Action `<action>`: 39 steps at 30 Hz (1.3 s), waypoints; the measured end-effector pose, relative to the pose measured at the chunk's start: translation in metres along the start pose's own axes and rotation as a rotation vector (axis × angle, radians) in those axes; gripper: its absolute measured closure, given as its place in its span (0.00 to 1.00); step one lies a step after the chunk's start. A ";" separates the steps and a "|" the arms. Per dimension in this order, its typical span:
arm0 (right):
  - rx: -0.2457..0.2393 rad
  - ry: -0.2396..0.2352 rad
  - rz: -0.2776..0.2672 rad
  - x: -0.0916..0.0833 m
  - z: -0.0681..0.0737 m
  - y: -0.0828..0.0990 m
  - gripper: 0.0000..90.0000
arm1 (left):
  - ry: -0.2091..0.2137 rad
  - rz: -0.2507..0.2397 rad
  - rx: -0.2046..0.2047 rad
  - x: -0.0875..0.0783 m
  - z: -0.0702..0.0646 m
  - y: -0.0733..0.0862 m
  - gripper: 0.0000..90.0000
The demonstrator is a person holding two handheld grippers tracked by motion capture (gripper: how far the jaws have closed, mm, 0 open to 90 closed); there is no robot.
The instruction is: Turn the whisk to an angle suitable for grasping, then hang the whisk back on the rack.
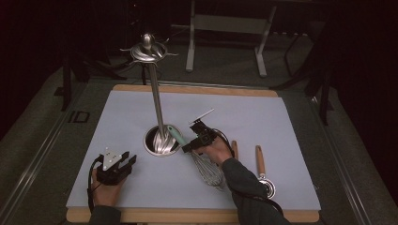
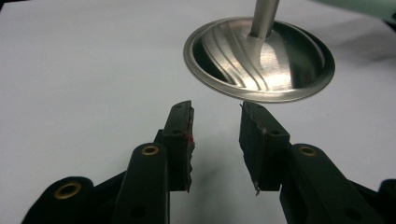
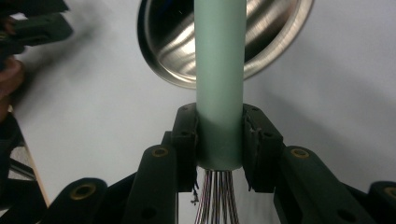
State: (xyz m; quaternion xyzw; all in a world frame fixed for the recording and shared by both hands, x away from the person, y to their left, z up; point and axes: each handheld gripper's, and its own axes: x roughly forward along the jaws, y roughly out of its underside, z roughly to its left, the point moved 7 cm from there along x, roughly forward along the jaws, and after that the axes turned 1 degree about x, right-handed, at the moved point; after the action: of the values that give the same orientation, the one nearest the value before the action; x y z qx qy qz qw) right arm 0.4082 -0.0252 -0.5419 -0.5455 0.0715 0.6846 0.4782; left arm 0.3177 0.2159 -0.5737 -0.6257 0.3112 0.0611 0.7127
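My right gripper (image 3: 218, 140) pinches the whisk (image 1: 197, 159) by its mint-green handle, just above the wires. The handle's long axis points up-left at the utensil stand's round steel base (image 1: 162, 140), tip over its rim. Left gripper (image 1: 123, 161) sits spread and empty, farther left on the mat.

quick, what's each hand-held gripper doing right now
left hand-held gripper: open, nothing between its jaws.
right hand-held gripper: shut on the whisk, clamping its pale green handle.

Whisk (image 3: 219, 79) handle top cut off by frame edge; wires (image 3: 215, 198) behind fingers.
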 end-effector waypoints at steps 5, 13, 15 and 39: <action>-0.005 -0.016 -0.049 -0.009 0.006 -0.005 0.77 | -0.033 -0.010 -0.005 0.002 0.007 -0.001 0.72; -0.047 -0.025 -0.124 -0.026 0.015 -0.009 0.76 | -0.069 0.005 0.032 0.003 0.005 0.000 0.68; -0.060 -0.024 -0.139 -0.030 0.016 -0.010 0.76 | -0.076 0.009 0.047 0.004 0.004 0.000 0.68; -0.166 -0.034 -0.252 -0.059 0.034 -0.013 0.77 | -0.108 0.020 0.049 0.005 0.004 0.001 0.65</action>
State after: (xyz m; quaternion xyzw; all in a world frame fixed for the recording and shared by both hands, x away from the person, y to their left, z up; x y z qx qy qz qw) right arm 0.3911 -0.0313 -0.4745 -0.5760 -0.0625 0.6320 0.5147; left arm 0.3224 0.2186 -0.5770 -0.6007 0.2799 0.0944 0.7429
